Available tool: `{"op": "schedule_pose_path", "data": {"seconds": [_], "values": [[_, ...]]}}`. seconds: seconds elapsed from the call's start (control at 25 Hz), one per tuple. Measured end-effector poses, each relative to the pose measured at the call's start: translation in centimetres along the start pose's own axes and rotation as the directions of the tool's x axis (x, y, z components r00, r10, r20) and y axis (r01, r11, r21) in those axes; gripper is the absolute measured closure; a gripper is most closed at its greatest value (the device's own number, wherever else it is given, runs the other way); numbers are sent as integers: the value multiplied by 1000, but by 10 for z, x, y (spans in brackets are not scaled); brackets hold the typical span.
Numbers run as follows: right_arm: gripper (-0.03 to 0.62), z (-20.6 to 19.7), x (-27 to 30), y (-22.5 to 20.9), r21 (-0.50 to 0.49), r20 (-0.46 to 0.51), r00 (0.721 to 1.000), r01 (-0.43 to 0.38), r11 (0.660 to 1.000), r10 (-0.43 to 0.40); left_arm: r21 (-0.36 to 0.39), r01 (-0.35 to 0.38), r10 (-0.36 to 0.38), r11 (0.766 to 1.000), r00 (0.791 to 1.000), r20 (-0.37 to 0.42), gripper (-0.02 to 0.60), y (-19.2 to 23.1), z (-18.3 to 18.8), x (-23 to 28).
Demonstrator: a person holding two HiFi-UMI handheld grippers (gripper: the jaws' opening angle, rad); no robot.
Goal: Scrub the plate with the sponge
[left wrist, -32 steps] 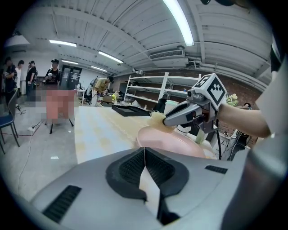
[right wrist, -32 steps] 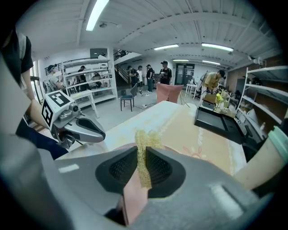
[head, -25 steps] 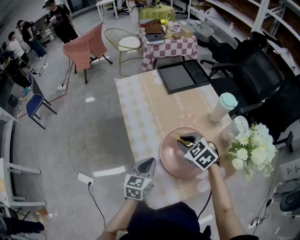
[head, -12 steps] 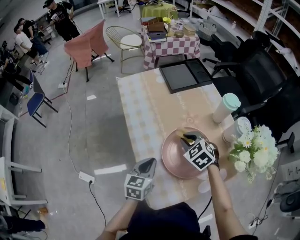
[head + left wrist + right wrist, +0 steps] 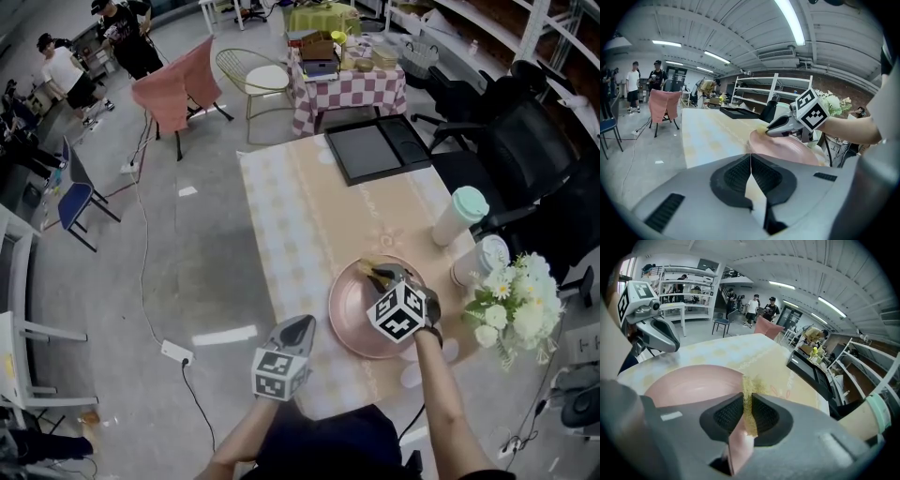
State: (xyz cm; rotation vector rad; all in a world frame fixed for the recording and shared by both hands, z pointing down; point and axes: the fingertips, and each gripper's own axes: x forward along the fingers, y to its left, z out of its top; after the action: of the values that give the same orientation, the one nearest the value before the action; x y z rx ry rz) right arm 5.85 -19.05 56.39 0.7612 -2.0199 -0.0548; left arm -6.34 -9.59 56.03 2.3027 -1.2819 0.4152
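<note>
A pink plate (image 5: 352, 314) sits on the table (image 5: 309, 216) close to its right edge, toward the near end. The right gripper (image 5: 380, 277) reaches over the plate, its jaws pinching a yellow sponge (image 5: 748, 385) at the plate's far rim. The left gripper (image 5: 296, 324) is held at the table's near left edge, apart from the plate, its jaws pressed together with nothing between them. A lidded cup (image 5: 459, 214) and white flowers (image 5: 511, 300) stand along the right edge.

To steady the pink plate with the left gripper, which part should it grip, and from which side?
Probably the raised near-left rim of the plate, from the left: it lies flat, and the right gripper with the sponge occupies its far side.
</note>
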Motion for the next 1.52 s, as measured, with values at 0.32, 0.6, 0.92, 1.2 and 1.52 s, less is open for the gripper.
{"op": "schedule_pose_path", "data": {"seconds": [0.32,0.6,0.92,1.2,1.52], "values": [[539,-6,13,2,-3,-32,999,0,1000,0,-6,-5,5,1000,1000,-6,569,4,-3,-2],[539,-9,20,3,21,-47,999,-10,1000,11,-3,1,-1,1000,1000,0,569,4,-3,-3],[540,-10,22,1,76,-47,998,-32,997,35,-13,-1,0,1000,1000,-6,569,3,-7,-4],[540,-11,22,4,87,-57,997,-48,995,54,-11,-6,6,1000,1000,-2,569,5,-6,-5],[540,-13,20,10,72,-65,995,-77,994,82,-5,2,-2,1000,1000,-6,569,2,-6,-3]]}}
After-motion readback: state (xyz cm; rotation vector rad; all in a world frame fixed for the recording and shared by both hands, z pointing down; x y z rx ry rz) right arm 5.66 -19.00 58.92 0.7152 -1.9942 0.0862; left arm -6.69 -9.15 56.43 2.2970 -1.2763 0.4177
